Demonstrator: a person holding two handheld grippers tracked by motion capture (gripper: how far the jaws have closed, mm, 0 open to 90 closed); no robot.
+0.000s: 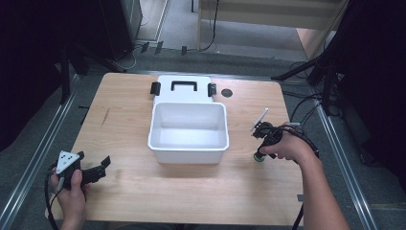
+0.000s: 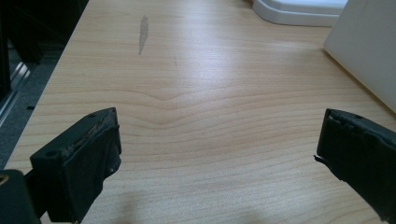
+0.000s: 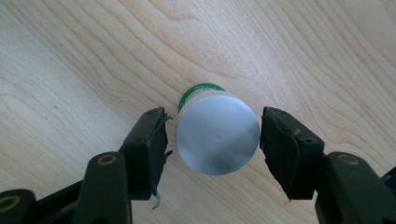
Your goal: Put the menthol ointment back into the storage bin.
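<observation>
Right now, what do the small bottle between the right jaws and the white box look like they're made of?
Small bottle: likely plastic, with a matte grey-white cap and a glossy green rim below it. White box: probably moulded plastic, smooth with a slight sheen and rounded corners. Table: pale wood grain, perhaps laminate, going by its even shine.

bottle (image 1: 259, 157): mostly hidden by hand | box (image 2: 364, 51): cut off by edge

bottle (image 1: 259, 156) right of bin (image 1: 188, 143), lid (image 1: 183, 88) behind

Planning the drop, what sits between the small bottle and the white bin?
Nothing: the high view shows bare wooden table between the bottle and the white bin.
</observation>
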